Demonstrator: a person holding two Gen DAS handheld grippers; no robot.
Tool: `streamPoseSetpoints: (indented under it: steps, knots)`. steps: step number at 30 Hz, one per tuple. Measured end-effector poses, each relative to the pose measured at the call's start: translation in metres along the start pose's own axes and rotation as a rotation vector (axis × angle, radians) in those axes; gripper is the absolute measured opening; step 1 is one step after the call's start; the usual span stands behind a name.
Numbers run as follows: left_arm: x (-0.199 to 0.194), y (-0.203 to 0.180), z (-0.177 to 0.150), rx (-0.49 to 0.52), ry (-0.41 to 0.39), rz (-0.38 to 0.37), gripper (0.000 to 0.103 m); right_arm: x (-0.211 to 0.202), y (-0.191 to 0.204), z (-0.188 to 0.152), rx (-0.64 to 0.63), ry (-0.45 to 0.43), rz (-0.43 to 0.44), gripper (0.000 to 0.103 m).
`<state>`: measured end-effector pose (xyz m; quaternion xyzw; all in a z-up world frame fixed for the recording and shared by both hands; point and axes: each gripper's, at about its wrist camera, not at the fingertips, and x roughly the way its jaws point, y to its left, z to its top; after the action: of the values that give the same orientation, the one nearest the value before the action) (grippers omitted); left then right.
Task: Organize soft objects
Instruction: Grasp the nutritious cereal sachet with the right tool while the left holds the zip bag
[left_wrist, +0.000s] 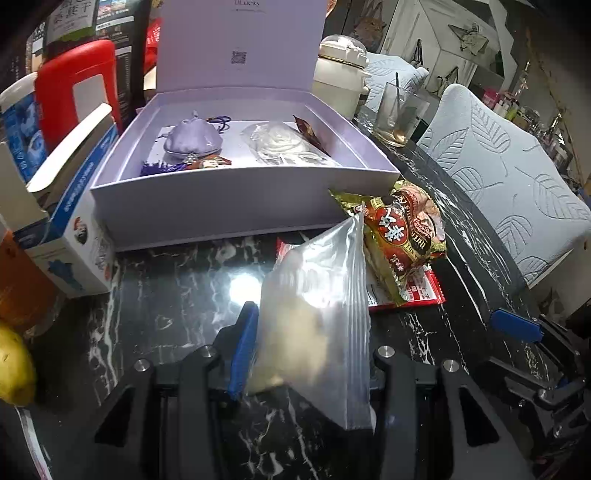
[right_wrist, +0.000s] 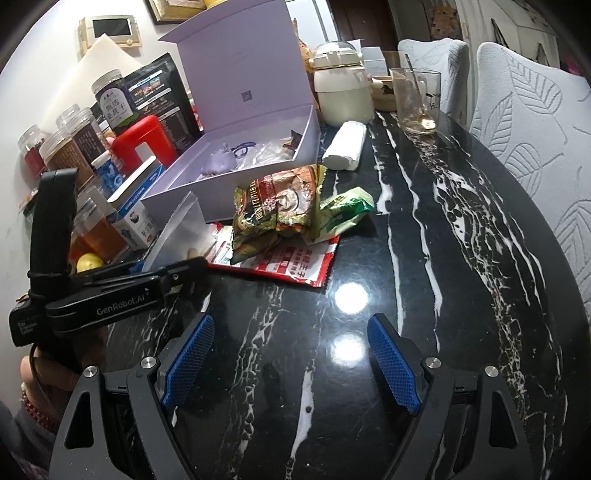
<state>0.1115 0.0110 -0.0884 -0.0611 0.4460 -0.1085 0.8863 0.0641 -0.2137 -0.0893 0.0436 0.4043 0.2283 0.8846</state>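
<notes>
Black marble table (right_wrist: 424, 229), cluttered. Far left of right wrist view: left gripper (right_wrist: 177, 269) side-on, a hand (right_wrist: 55, 373) on its handle. In left wrist view, left gripper (left_wrist: 306, 343) clamped on clear zip bag (left_wrist: 314, 306) holding something pale, bag lifted just in front of the lavender box (left_wrist: 236, 199), lid up, purple pouch (left_wrist: 194, 138) inside. Right of bag: gold-red snack packet (left_wrist: 402, 236) atop red flat packet (left_wrist: 424, 291). Lower centre of right wrist view: right gripper (right_wrist: 291, 362) tongs wide apart, nothing between, over bare tabletop.
</notes>
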Motion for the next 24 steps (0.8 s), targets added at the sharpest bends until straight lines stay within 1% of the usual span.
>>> streamPoseSetpoints:
  steps: [5,6,7,8,11,14,17,24]
  knots:
    - [0.003,0.002,0.001,-0.009,-0.024,-0.006,0.043,0.003,-0.002,0.002,0.005,0.007,0.000,0.086]
    - [0.003,0.002,0.002,-0.006,-0.026,-0.004,0.038,0.004,-0.003,0.002,0.007,0.008,0.001,0.086]
    - [0.003,0.003,0.001,-0.004,-0.025,0.003,0.032,0.005,-0.004,0.003,0.010,0.010,0.000,0.086]
    - [0.002,0.004,0.002,-0.012,-0.022,-0.006,0.031,0.006,-0.005,0.003,0.012,0.011,-0.001,0.086]
    - [-0.003,0.007,0.002,-0.037,-0.024,-0.025,0.030,0.007,-0.007,0.005,0.013,0.010,-0.005,0.086]
    - [-0.014,0.005,0.005,-0.027,-0.049,-0.019,0.030,0.009,-0.008,0.010,0.006,0.005,-0.015,0.086]
    - [-0.022,0.003,0.008,-0.026,-0.061,-0.032,0.030,0.013,-0.007,0.016,-0.008,0.000,-0.013,0.086]
    - [-0.023,0.002,0.013,-0.027,-0.071,-0.013,0.030,0.024,-0.009,0.037,-0.018,-0.015,-0.018,0.086]
